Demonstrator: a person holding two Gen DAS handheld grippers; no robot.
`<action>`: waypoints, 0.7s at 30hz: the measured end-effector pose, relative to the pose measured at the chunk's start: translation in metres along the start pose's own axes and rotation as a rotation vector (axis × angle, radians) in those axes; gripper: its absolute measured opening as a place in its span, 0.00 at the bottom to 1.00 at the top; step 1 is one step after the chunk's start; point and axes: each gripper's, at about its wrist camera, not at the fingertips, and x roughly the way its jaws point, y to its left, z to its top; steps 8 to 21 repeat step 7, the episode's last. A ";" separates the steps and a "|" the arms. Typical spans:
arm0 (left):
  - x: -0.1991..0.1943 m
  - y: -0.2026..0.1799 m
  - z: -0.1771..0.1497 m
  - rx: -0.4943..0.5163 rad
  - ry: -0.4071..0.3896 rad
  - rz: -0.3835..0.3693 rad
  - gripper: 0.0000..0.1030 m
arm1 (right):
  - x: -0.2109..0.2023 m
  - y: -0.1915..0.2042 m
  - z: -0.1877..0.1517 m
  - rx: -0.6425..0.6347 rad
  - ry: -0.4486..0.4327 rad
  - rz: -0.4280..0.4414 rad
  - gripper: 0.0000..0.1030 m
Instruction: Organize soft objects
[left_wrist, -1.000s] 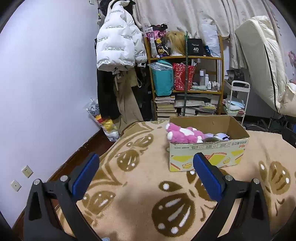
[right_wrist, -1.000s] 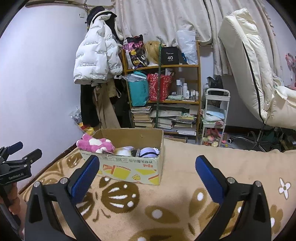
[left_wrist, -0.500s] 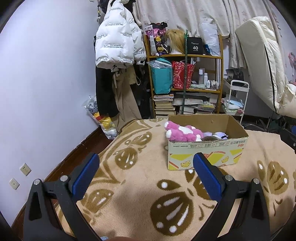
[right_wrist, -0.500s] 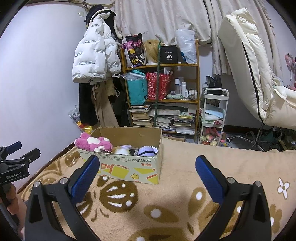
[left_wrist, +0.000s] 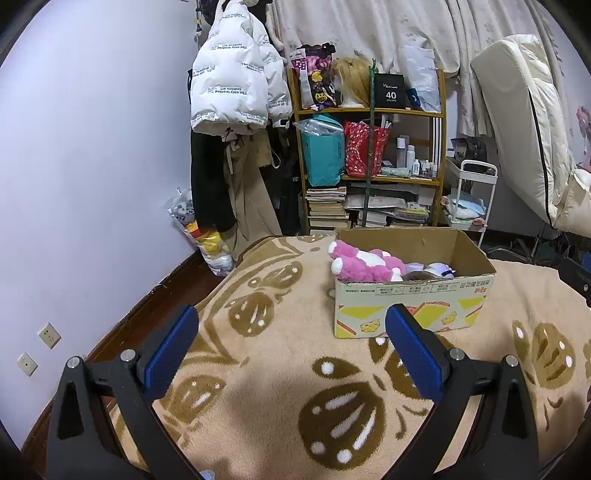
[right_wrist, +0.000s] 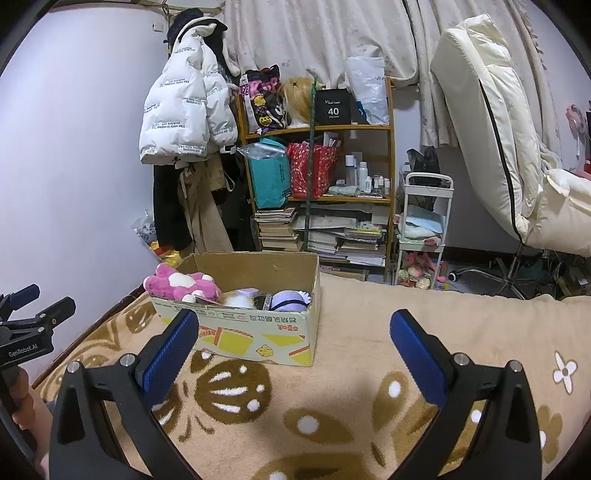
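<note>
1. Two grippers are in view, both with jaws spread wide and nothing between them: the left gripper (left_wrist: 291, 343) and the right gripper (right_wrist: 293, 343) each hang above the beige patterned blanket (left_wrist: 280, 373).
2. The left gripper also shows at the left edge of the right wrist view (right_wrist: 35, 314), gripped from below by a hand (right_wrist: 20, 398).
3. Ahead of both sits an open cardboard box (left_wrist: 413, 302) resting on the blanket; from the left wrist view its near wall lies just beyond the right blue pad (left_wrist: 413, 354).
4. Inside the box, a pink and white plush toy (left_wrist: 364, 264) lies at the left end, its paws over the rim.
5. Beside it is a lavender round plush (right_wrist: 290, 299), with another pale soft toy (right_wrist: 238, 301) between the two; its shape is hard to tell.
6. Behind the box stands a wooden shelf (right_wrist: 317, 199) stacked with bags and books, a white puffer jacket (left_wrist: 232, 92) hanging to its left.
7. A white cart (right_wrist: 424, 229) stands right of the shelf.
</note>
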 end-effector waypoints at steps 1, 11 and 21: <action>0.000 0.000 0.000 0.001 -0.001 0.001 0.97 | 0.000 0.000 0.001 -0.001 0.001 0.000 1.00; -0.001 0.002 0.002 -0.002 -0.001 -0.004 0.97 | 0.001 -0.002 -0.001 -0.002 0.002 -0.003 1.00; -0.001 0.002 0.002 -0.002 -0.001 -0.004 0.97 | 0.001 -0.002 -0.001 -0.002 0.002 -0.003 1.00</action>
